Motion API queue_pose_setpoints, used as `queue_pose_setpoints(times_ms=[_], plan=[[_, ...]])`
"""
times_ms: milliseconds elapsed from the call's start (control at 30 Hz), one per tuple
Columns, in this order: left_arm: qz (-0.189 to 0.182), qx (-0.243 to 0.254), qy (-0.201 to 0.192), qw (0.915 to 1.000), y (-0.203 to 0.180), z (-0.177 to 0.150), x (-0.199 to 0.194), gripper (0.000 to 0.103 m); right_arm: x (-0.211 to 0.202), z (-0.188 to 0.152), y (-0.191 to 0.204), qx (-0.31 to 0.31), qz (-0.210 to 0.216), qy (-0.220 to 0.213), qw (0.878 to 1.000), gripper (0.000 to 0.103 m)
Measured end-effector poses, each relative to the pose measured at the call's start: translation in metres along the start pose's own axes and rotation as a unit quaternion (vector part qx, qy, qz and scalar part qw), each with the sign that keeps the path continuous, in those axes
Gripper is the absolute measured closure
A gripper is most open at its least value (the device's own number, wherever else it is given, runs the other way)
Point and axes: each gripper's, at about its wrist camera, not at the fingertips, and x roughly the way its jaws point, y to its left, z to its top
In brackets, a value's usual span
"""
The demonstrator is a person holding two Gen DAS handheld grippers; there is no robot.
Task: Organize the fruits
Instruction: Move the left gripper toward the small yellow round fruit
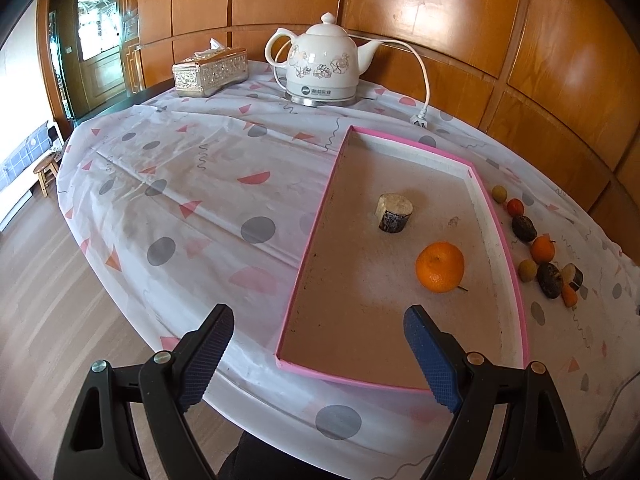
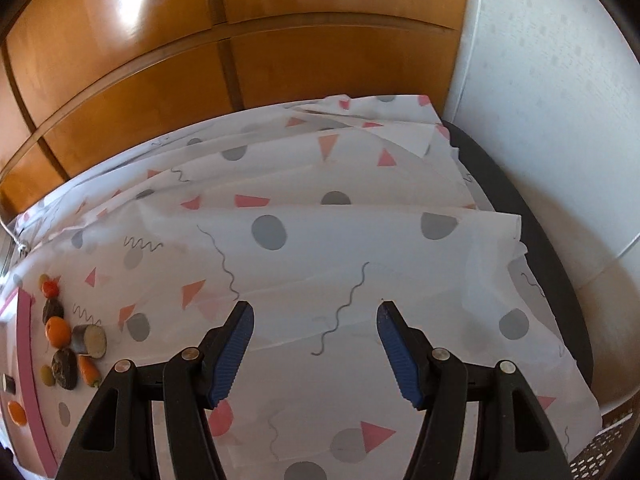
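Left wrist view, orange (image 1: 439, 267) in pink tray (image 1: 312, 236) just beyond spread jaws, right jaws spread too

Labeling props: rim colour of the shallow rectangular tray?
Pink rim, white inner wall; clearest in the left wrist view.

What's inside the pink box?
Inside the pink box sit one orange and a small stubby log-like piece, apart from each other on its pale floor. The left gripper's fingers cover a small part near the front edge.
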Motion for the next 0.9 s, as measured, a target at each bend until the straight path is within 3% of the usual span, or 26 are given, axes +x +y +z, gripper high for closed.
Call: queue_pose_setpoints(times_ms=[133,367,600,733,900], plan=[[0.001,-0.005,0.002,1.0,0.0,0.001,0.002,0.016,-0.001,0.002,-0.011,0.027,-0.023,-0.001,0.999,0.038],[0.006,-0.001,0.007,1.0,-0.004,0.004,0.007,0.016,0.003,0.001,-0.044,0.109,-0.019,0.017,0.994,0.038],[-0.035,0.055,-0.004,0.9979,-0.037,0.02,0.002,0.016,0.002,0.0,-0.073,0.172,-0.028,0.015,0.985,0.038],[-0.082,0.113,-0.01,0.9902,-0.076,0.034,-0.004,0.016,0.006,-0.001,-0.079,0.188,-0.022,0.023,0.982,0.038],[-0.14,0.185,0.003,0.9728,-0.127,0.043,-0.003,0.018,0.004,-0.002,-0.09,0.211,-0.026,0.02,0.977,0.038]])
